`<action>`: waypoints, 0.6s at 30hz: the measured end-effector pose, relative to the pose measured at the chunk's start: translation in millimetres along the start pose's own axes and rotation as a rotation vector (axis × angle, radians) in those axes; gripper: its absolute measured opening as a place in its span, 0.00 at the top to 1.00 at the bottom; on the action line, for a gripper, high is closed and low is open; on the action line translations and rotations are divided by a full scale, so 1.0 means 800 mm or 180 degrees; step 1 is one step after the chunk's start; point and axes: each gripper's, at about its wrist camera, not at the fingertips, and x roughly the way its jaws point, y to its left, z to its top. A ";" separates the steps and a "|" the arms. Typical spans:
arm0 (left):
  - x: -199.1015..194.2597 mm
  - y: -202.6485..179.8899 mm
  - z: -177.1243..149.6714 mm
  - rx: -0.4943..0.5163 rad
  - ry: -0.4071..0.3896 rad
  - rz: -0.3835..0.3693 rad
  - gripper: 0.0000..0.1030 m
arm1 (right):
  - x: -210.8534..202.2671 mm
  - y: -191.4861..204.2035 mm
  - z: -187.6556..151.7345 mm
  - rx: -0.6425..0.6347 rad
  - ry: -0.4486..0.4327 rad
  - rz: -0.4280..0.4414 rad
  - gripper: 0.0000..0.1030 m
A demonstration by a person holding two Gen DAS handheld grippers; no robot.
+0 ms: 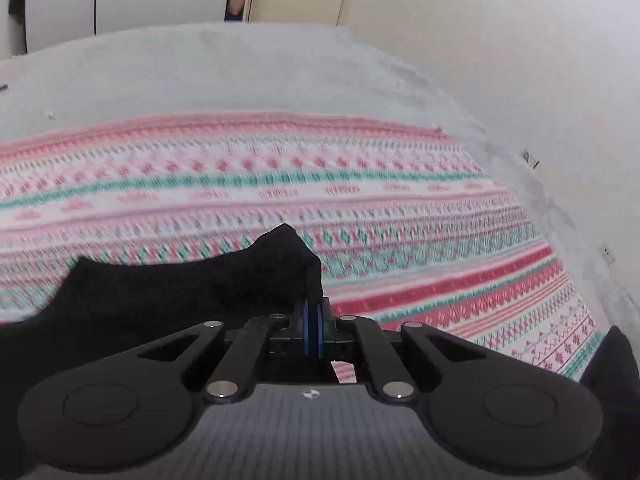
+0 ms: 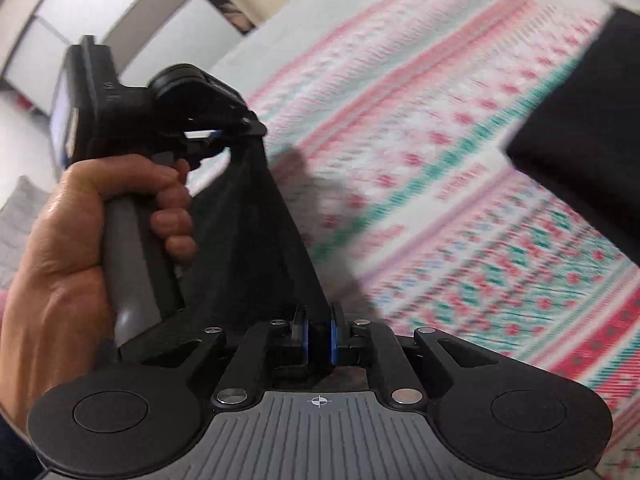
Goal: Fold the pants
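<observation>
Both grippers held the black pants at this moment; the left gripper (image 1: 312, 320) had its blue pads pressed together on a bunched peak of the pants (image 1: 168, 292), and the right gripper (image 2: 319, 334) pinched a taut strip of the same dark cloth that ran up to the other tool, gripped by the person's hand (image 2: 80, 240). The garment hung lifted between the two tongs above the patterned blanket (image 1: 360, 184); another dark mass, probably more of the pants, lay at the upper right of the right wrist view (image 2: 580, 128), though blur left that uncertain. Judging from this, a fold was under way but not laid down; the carried edge was not yet set on the rest, nor smoothed; how many folds were complete could not be told.
</observation>
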 end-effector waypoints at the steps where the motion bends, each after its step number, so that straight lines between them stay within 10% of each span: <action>1: 0.004 0.000 -0.007 -0.0019 0.0021 -0.0014 0.79 | 0.001 -0.008 0.002 0.0011 0.0042 -0.0032 0.91; 18: -0.003 0.006 -0.004 0.0018 -0.0064 -0.0136 0.79 | 0.009 0.000 0.001 -0.0151 -0.0056 -0.0168 0.91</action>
